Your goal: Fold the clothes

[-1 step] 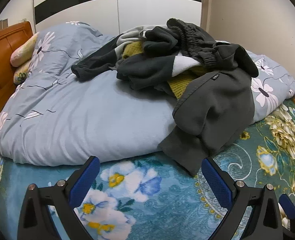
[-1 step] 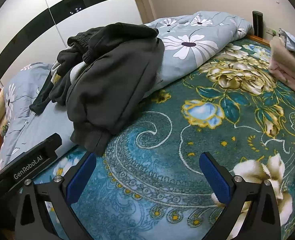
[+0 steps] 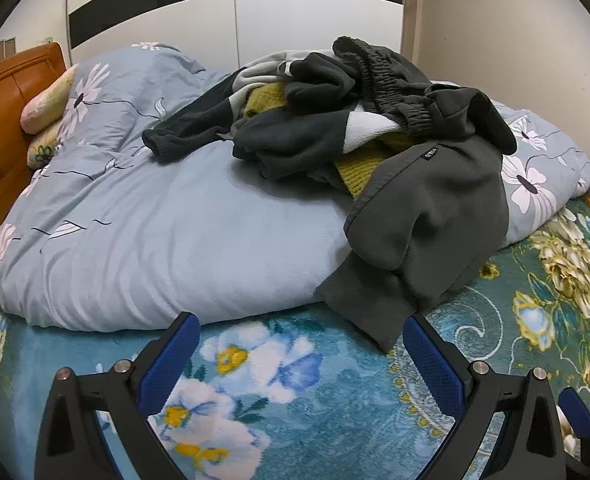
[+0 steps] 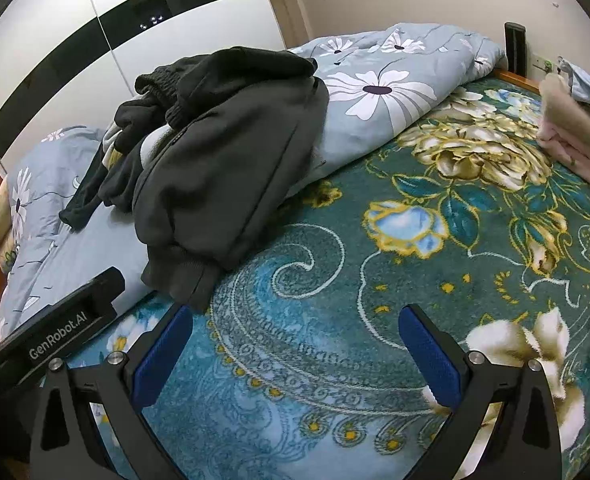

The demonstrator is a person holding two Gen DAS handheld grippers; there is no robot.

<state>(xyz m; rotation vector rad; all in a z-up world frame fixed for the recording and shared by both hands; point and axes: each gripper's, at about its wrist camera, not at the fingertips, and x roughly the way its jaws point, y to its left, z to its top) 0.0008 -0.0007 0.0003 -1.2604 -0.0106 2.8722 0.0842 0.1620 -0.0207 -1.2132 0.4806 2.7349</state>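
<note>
Dark grey fleece garment (image 3: 443,216) drapes off the front of a clothes pile (image 3: 335,120), its hem end hanging down onto the teal floral blanket (image 3: 295,400) that covers the bed. Pile sits on a bunched pale-blue flowered duvet (image 3: 155,220), toward its right side in the left wrist view. In the pile: dark sweatpants w/ elastic waistband (image 3: 387,76) on top, a mustard-yellow knit (image 3: 359,168) showing underneath, a dark piece w/ white panel (image 3: 315,136), and a dark sleeve (image 3: 187,136) trailing left across the duvet. Nothing folded in that heap; all crumpled.

Left gripper (image 3: 301,344) hovers low over the blanket just in front of the duvet edge, blue pads spread wide, nothing between them. Grey garment's hem lies just ahead of its right-hand pad, not touching as far as I can tell.

Right gripper (image 4: 295,340) also spread wide and empty, over bare blanket, to the right of the grey garment (image 4: 231,168). Its left-hand pad is near the garment's cuffed end, apart from it. Black body of the other tool, marked "GenRobot.AI" (image 4: 63,332), shows at lower left of the right wrist view.

Bkgd: orange wooden headboard (image 3: 11,120) at left w/ pillows (image 3: 43,108) against it, white wardrobe doors w/ a black band (image 3: 235,12) behind the bed. Pink folded fabric (image 4: 575,140) rests on the blanket at far right, well apart from the pile.
</note>
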